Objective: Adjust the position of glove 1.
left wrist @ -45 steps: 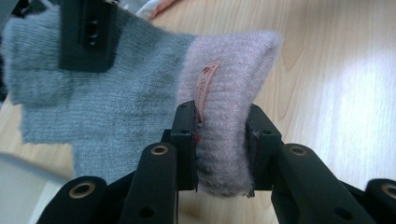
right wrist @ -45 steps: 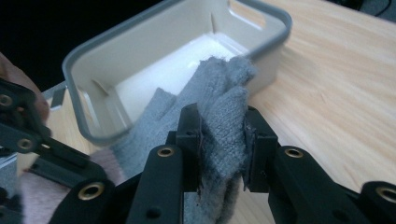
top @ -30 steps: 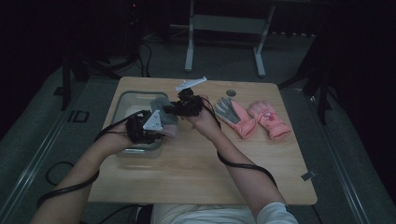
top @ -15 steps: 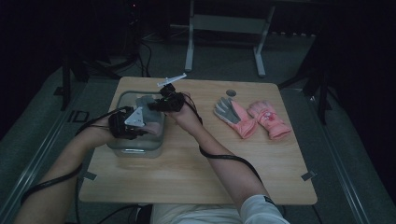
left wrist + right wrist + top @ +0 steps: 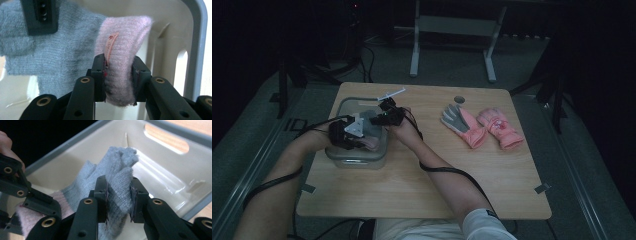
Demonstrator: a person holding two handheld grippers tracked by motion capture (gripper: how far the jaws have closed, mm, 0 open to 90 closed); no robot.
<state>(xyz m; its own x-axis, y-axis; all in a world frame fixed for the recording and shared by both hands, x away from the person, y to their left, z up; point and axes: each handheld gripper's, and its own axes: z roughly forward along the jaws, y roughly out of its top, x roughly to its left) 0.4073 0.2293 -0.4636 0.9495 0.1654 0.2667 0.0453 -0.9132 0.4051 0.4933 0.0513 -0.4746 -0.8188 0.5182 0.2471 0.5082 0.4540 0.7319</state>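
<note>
both grippers have carried the grey glove [image 5: 117,182] down into the bin [image 5: 343,156], left gripper [image 5: 118,75] clamping its pink cuff, right gripper [image 5: 118,195] its fingers.

surface: wooden table [image 5: 492,185] | on it: plastic bin [image 5: 356,159], pink glove pair [image 5: 482,125], white strip [image 5: 391,94]

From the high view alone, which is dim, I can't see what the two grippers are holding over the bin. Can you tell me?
Observer: The left gripper is shut on the pink cuff of a knit glove.
Operator: And the right one?
Observer: The right gripper is shut on the glove's grey finger end.
Operator: Is the glove inside the bin yet?
Observer: It hangs between the grippers within the cream walls of the bin; I cannot tell whether it touches the floor.
Operator: Anything else in there?
Observer: No other item that I can see on the visible bin floor.
</note>
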